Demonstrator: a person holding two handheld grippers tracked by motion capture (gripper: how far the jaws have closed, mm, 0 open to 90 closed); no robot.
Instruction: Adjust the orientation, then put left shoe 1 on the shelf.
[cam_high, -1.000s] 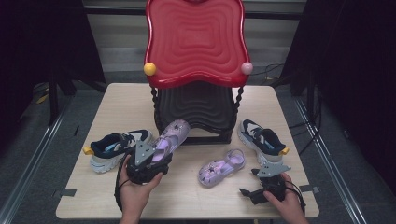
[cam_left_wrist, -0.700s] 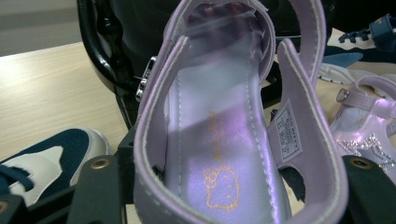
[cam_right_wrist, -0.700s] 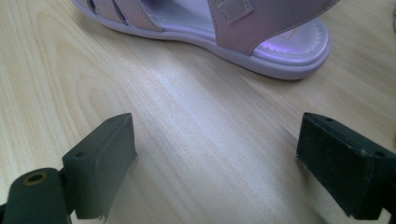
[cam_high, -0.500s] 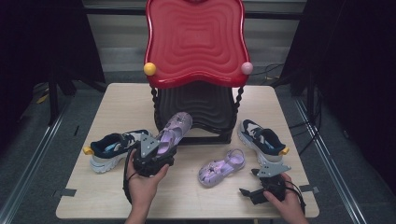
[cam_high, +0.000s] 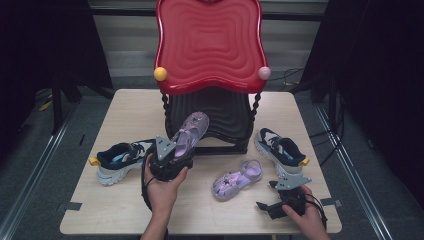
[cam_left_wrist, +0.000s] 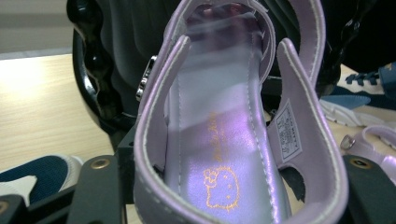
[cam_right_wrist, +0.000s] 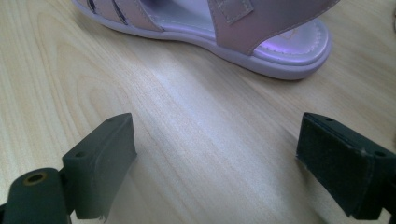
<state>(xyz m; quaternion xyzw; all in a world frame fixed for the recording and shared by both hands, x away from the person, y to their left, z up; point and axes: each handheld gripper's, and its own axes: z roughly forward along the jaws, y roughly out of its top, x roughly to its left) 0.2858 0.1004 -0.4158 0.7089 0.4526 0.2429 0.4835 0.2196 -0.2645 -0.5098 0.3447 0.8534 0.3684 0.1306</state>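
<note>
Wooden table (cam_high: 125, 110) in the high view carries a red-and-black rack (cam_high: 209, 75), toward which our left gripper (cam_high: 170, 157) lifts a lilac sandal (cam_high: 189, 134), while the right gripper (cam_high: 272, 205) rests near its mate (cam_high: 236, 179).

In the left gripper view we pinch the sandal (cam_left_wrist: 224, 140) across its heel sides; we judge it light, flexible and glossy, best gripped there.

In the right gripper view our jaws stand spread and empty just short of the other sandal (cam_right_wrist: 261, 32).

Held sandal (cam_high: 187, 134): lilac, glossy, strapped, a small gold cartoon face printed on its insole; raised off the table, heel toward the person, toe pointing up and away at the black shelf under the red top. Twin sandal (cam_high: 237, 179): flat on the tabletop, well apart, angled, sole down.
</note>
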